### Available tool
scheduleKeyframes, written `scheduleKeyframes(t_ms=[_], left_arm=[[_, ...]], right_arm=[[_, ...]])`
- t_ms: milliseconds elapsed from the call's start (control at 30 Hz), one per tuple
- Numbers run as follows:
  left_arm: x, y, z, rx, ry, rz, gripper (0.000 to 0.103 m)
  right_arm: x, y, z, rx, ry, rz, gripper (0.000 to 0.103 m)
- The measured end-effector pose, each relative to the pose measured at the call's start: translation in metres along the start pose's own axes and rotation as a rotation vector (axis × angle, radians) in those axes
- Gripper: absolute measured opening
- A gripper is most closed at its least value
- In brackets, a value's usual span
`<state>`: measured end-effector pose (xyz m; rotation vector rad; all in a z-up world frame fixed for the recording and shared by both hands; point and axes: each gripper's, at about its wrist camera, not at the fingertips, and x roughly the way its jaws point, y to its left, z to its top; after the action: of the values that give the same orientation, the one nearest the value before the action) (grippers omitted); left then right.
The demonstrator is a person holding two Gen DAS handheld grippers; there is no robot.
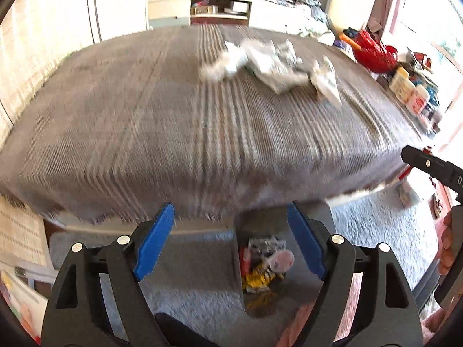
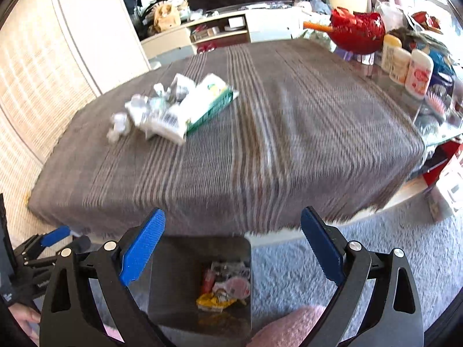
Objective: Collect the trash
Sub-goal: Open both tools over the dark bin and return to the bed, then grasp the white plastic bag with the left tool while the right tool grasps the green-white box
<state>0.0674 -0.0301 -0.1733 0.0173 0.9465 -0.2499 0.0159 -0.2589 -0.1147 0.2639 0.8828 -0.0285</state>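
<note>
A: Where is the trash?

B: A heap [image 2: 170, 110] of crumpled paper and wrappers lies on the far part of the table [image 2: 289, 150], on the striped grey cloth. A flat green-edged packet [image 2: 212, 104] is part of it, touching the rest. More trash already sits in the bin [image 2: 199, 277] on the carpet, right below the table's near edge.

A: And the tongs?

B: The left gripper [image 1: 230, 243] has its blue pads spread wide with nothing between them. The right gripper [image 2: 233, 251] is the same: jaws apart, empty. Both hang over the bin, well apart from the heap.

A: So which step is this?

B: I judge it as between pieces: some trash is binned, and the heap is not yet taken.

A: What does the next move call for?

B: A reach across the cloth to the heap, probably with one gripper. It should close on a single wad or the packet's edge, not the cloth. The pictures are blurred, so I cannot pick out single pieces well.
</note>
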Motion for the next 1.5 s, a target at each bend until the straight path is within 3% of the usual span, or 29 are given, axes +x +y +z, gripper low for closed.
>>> scheduleKeyframes(t_ms=[367, 467, 667, 1067, 1200, 1267, 1333, 1367, 1500], left_arm=[[0.013, 0.014, 0.081, -0.01, -0.079, 0.017, 0.075], [0.024, 0.012, 0.098, 0.009, -0.081, 0.019, 0.07], [0.052, 0.008, 0.126, 0.03, -0.061, -0.001, 0.058], [0.11, 0.01, 0.147, 0.049, 0.007, -0.013, 0.056], [0.122, 0.011, 0.15, 0.053, 0.017, -0.031, 0.051], [0.125, 0.011, 0.152, 0.056, 0.004, -0.032, 0.042], [0.125, 0.014, 0.154, 0.044, 0.0, -0.043, 0.03], [0.124, 0.016, 0.154, 0.034, 0.0, -0.053, 0.03], [0.116, 0.017, 0.15, 0.036, -0.012, -0.045, 0.025]], right_arm=[[0.025, 0.005, 0.065, 0.015, -0.047, -0.005, 0.095], [0.033, 0.011, 0.083, 0.006, -0.058, 0.003, 0.095], [0.058, 0.021, 0.112, 0.014, -0.037, 0.031, 0.077], [0.122, 0.039, 0.112, 0.034, 0.08, 0.02, 0.074], [0.133, 0.041, 0.108, 0.032, 0.086, 0.028, 0.062], [0.133, 0.038, 0.109, 0.025, 0.074, 0.017, 0.047], [0.131, 0.036, 0.109, 0.024, 0.065, 0.021, 0.04], [0.13, 0.035, 0.109, 0.022, 0.062, 0.02, 0.029], [0.121, 0.03, 0.11, 0.016, 0.051, 0.018, 0.027]])
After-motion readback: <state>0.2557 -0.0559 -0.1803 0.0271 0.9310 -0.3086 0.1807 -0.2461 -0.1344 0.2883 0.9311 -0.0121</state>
